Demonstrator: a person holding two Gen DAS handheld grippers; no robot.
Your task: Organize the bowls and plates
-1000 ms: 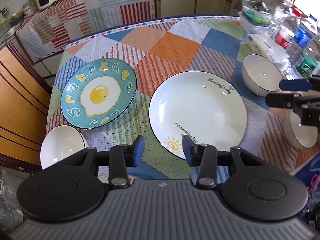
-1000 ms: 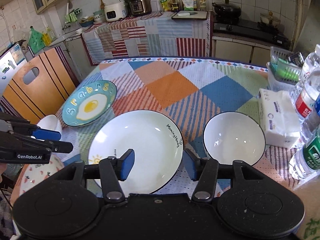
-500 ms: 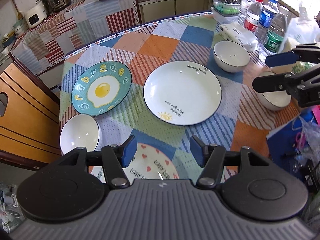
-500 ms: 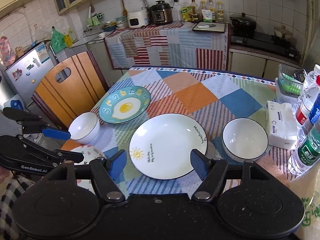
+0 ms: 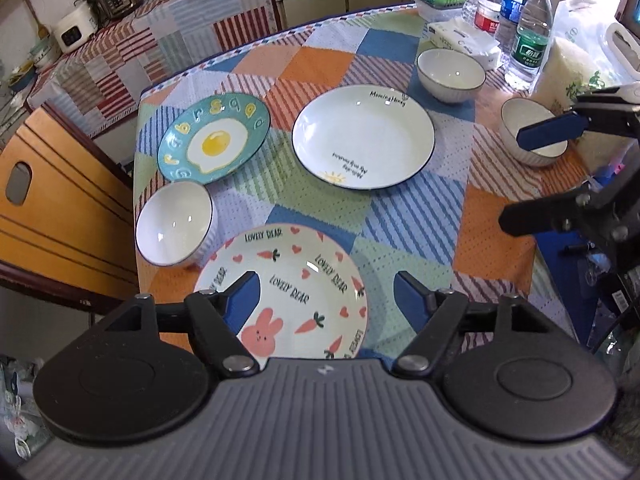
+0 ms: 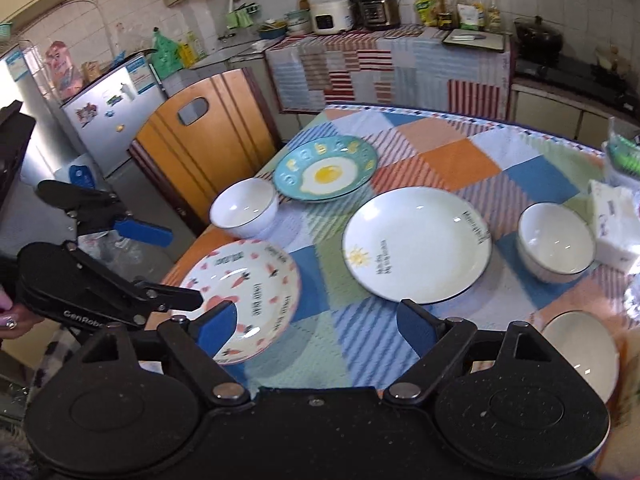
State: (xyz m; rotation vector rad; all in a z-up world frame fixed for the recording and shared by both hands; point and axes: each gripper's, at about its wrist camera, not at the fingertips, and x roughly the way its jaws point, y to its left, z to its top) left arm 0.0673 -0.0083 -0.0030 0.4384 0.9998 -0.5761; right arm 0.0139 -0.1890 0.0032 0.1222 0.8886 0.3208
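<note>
Claws, one per hand, hover above a surface (image 5: 496, 240) draped in a patchwork cloth — both spread wide, gripping nothing. Just beyond the left claw (image 5: 326, 298) lies a round white ceramic plate (image 5: 296, 280) printed with carrots, hearts, a pink rabbit and "LOVELY BEAR". A white bowl (image 5: 174, 228) sits just beside it. Farther off are a teal fried-egg plate (image 5: 214, 142) and a large white plate (image 5: 363, 136) lettered "Morning Honey". The right claw (image 6: 316, 320) — the other's body reads "GenRobo" in its view — is held over the near edge, with another white bowl (image 6: 582, 352) near its right finger.
</note>
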